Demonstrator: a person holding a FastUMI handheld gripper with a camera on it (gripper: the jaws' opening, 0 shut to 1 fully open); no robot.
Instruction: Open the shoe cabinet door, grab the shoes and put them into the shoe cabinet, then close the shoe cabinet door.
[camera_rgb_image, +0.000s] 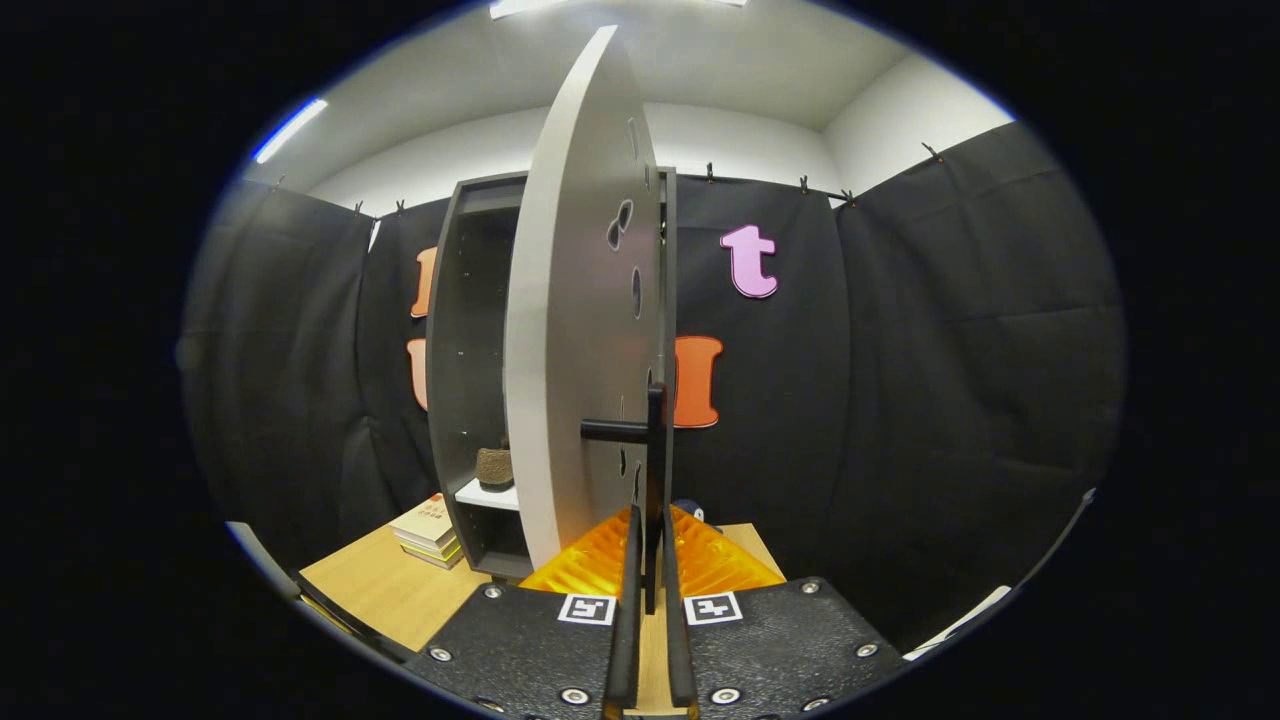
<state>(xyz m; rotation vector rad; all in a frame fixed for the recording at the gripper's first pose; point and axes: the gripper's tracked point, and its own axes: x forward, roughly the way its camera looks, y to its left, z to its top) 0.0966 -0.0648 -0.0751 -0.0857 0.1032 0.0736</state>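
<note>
Gripper view: jaws clamp the door handle (652, 440); cabinet door (580, 330) stands edge-on, swung open.

Bright ceiling strip lights (290, 130), sharp focus, fisheye-bent edges.

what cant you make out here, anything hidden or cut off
1. Shoes: a small dark bit beyond the jaws, beside the door's lower edge, is too hidden to name.
2. Cabinet inside: the open door covers its right part.
3. Books: the cabinet hides their far end.
4. Gripper: jaws nearly closed around the door handle; contact is unclear.
</note>
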